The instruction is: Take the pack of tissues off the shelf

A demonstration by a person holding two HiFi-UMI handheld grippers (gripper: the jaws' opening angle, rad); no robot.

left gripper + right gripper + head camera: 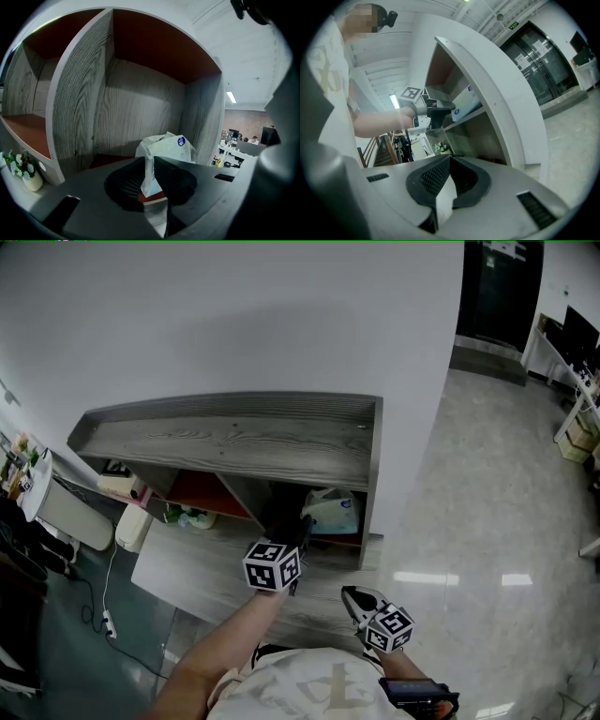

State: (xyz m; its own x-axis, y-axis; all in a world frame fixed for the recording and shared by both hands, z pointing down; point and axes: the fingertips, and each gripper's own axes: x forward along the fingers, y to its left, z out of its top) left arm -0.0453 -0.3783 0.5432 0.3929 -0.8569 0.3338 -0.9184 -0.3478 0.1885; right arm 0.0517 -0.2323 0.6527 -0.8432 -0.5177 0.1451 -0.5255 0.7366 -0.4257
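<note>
In the head view the left gripper (298,529) reaches under the top board of the grey wood-grain shelf unit (234,442) into its right-hand compartment. There the soft white plastic-wrapped pack of tissues (335,513) lies on the shelf board, right at the gripper's tip. An upright grey divider (248,498) bounds that compartment on the left and the unit's side wall bounds it on the right. A small white pot of flowers (192,517) stands on the grey board in front of the left compartment, well apart from the pack. The right gripper (356,596) hangs low in front of the unit, near the person's body. In the left gripper view the jaws stand narrow, pinched on the thin near end of the pack, whose bulk with its round blue sticker (181,140) rises just behind them. The divider stands close on the left, and the pot of flowers sits far to the lower left. In the right gripper view that gripper's jaw tips meet, empty. Beyond them the left gripper, at the end of a bare forearm (379,122), is at the pack on the upper shelf, with a lower compartment beneath it.
</note>
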